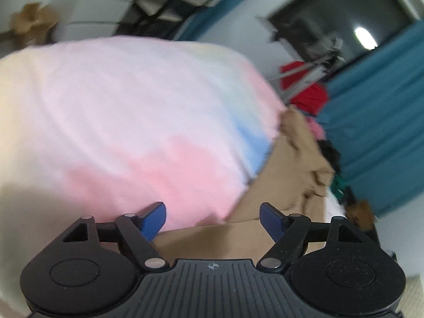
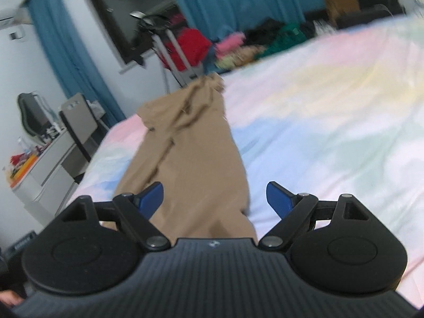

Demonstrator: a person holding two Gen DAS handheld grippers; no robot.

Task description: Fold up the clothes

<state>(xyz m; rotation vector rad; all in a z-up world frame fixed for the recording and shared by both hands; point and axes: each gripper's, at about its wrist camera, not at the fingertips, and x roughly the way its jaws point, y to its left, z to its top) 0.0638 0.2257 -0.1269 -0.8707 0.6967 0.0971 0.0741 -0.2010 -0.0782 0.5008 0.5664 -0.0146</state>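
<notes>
Tan garment (image 2: 190,159) full-length, right view only

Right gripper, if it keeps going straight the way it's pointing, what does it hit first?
Most likely the tan garment spread on the pastel bedsheet. It lies directly between the open right gripper fingers and runs ahead; depth is hard to judge.

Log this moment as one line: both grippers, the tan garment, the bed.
left gripper: open, empty | right gripper: open, empty | tan garment: lying lengthwise on bed, unheld | bedsheet: pastel
</notes>
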